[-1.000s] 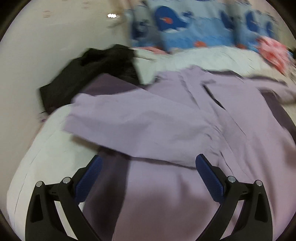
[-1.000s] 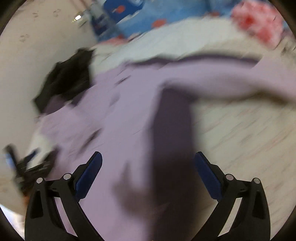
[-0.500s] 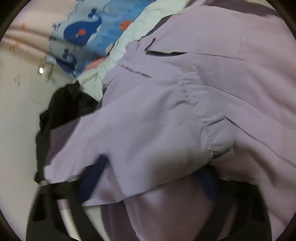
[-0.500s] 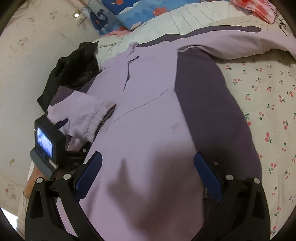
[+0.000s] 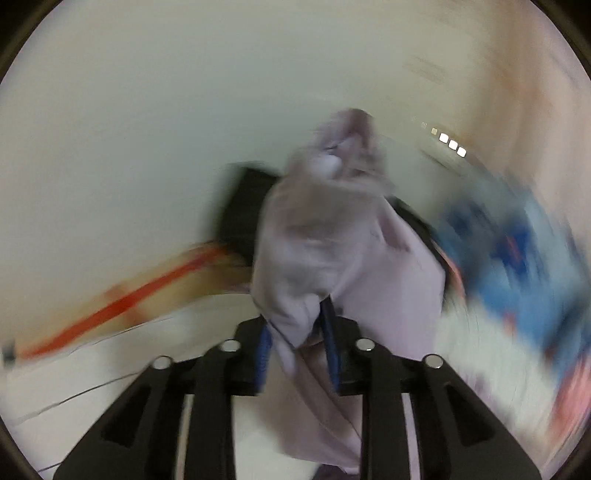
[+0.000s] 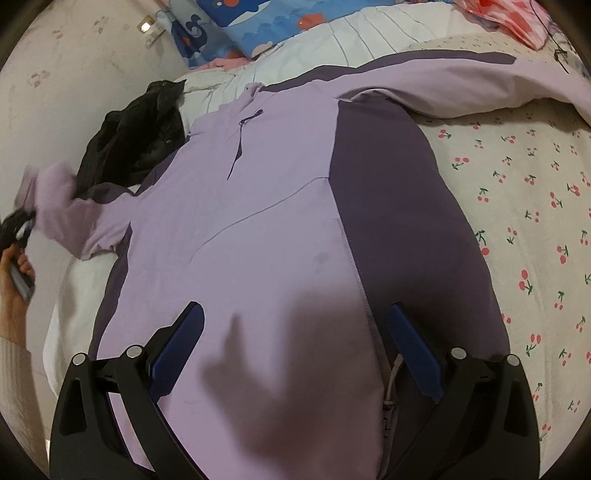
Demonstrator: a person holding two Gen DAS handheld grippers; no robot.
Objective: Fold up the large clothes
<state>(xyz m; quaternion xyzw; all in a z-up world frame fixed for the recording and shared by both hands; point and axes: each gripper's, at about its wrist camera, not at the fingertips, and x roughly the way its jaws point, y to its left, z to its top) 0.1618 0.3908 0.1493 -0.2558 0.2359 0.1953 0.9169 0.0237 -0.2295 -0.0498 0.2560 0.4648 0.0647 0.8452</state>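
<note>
The left gripper [image 5: 297, 341] has just been closing its jaws, and they now stand close together, clamped on the lilac sleeve [image 5: 325, 236] of the jacket [image 6: 251, 236]; the cloth bunches between the blue pads [image 5: 263, 350] and rises in front of them in a crumpled fold. That view is badly blurred, with a pale wall behind, a dark shape just behind the sleeve and a blue smear at the right. From the right wrist view, the same sleeve is lifted off the bed [image 6: 535, 192] at the far left edge, beside a black garment [image 6: 125, 147], and a hand [image 6: 14, 291] there grips the tool's handle. The jacket lies spread flat, front up, its collar toward the whale pillow [image 6: 258, 22], its other sleeve [image 6: 461, 77] stretched out to the right over the cherry-print sheet. The right gripper [image 6: 295, 343] hangs above the lower part of the jacket, tilted downward, its jaws wide apart and holding nothing; the cloth lies below and between them, whether touching or not I cannot tell. Its shadow falls on the lilac panel beside the dark purple side panel [image 6: 399, 206].
</note>
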